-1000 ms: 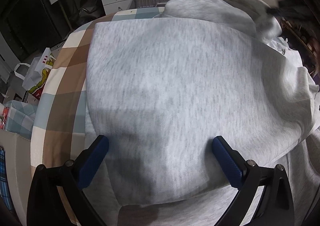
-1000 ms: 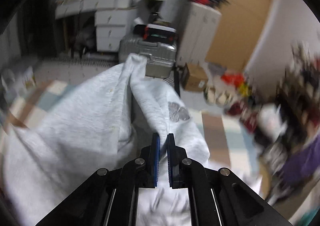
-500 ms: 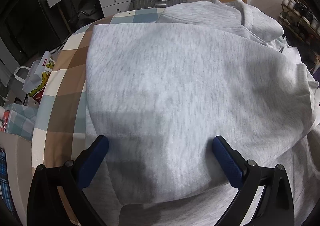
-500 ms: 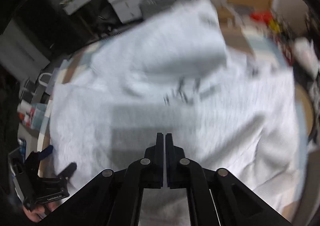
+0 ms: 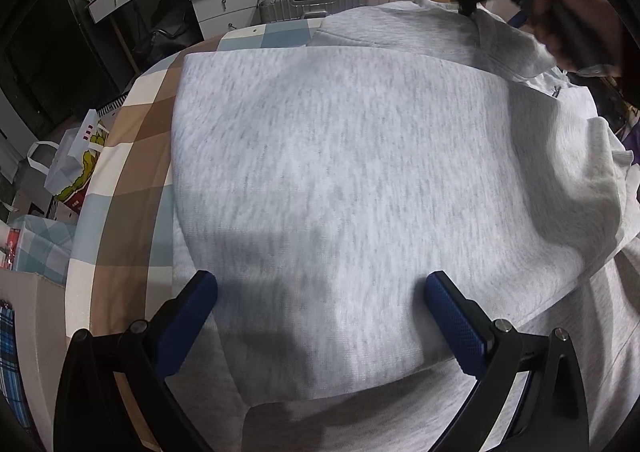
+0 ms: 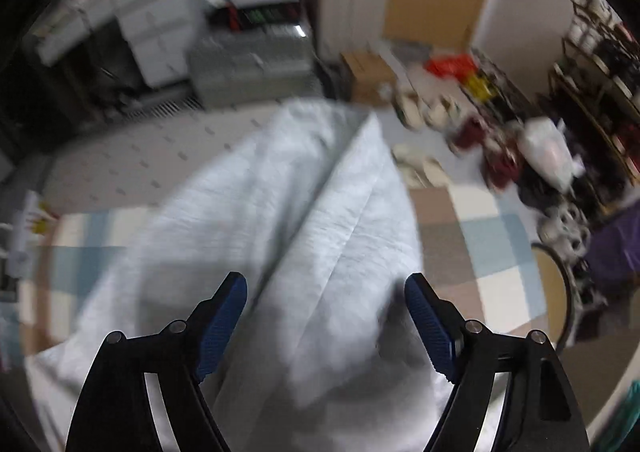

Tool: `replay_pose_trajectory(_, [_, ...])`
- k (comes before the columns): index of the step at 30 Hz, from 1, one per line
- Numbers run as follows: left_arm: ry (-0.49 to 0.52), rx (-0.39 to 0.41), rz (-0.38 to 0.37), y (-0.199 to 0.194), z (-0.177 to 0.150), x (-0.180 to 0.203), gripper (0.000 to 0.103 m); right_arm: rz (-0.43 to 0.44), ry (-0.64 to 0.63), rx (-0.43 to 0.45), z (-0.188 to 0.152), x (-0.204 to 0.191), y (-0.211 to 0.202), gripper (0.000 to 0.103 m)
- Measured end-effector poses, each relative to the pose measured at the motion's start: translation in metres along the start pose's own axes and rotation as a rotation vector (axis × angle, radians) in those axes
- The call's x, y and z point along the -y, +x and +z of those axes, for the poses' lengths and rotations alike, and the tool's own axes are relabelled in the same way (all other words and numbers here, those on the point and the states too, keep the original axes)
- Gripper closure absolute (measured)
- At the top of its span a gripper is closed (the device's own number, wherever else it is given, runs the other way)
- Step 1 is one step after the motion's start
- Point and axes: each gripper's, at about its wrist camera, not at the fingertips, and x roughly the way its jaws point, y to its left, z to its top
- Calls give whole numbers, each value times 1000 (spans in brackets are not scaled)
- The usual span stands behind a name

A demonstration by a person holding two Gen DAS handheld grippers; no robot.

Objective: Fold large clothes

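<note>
Left wrist: one grey sweatshirt [image 5: 340, 172] on checked cloth [image 5: 132, 156]; two tools, left tool [image 5: 320, 316] spread; right tool [image 6: 326, 326] spread.

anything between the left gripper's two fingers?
Only the grey sweatshirt lying on the checked cloth; the left gripper is open over it, per the left wrist view.

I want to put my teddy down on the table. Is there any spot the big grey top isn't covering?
Yes. The checked tablecloth is bare in a strip along the left of the grey sweatshirt, and in a patch beyond its far right edge. The middle is all sweatshirt, with both grippers' open fingers over it.
</note>
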Motion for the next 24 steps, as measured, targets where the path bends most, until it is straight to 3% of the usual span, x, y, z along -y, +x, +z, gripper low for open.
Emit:
replay_pose_trajectory(1, [-2,-2,0,0,0,0,2,-57,-36,-8,1,-4,8,30])
replay_pose_trajectory(2, [-2,-3,-1,1,1,0,2,-77,-76,5,-2,-6,8,41])
replay_pose_trajectory(3, [-4,-4,-1,1,1,0,2,-66,-100,21,-4,-9,8,63])
replay_pose_trajectory(4, [-7,-5,1,1,1,0,2,-46,-154,55,-7,-13,0,75])
replay_pose_trajectory(7, [-16,-9,11,1,2,1,2,-55,-337,247,-28,-18,-38,92])
replay_pose_trajectory(9, [-20,-14,21,-1,2,2,2,-10,-336,318,-41,-12,-61,95])
replay_pose_trajectory(11, [-48,-22,29,-5,3,0,2,101,-360,439,-66,-3,-99,95])
replay_pose_trajectory(17, [-159,39,-101,-33,10,-10,2,317,-503,647,-172,5,-177,95])
replay_pose_trajectory(18, [-176,68,-100,-40,11,-13,2,333,-480,653,-183,10,-174,95])
replay_pose_trajectory(21, [-195,153,-70,-56,14,-17,2,427,-250,575,-205,45,-144,95])
replay_pose_trajectory(24, [-165,178,-47,-58,20,-16,2,513,-92,566,-232,69,-122,95])
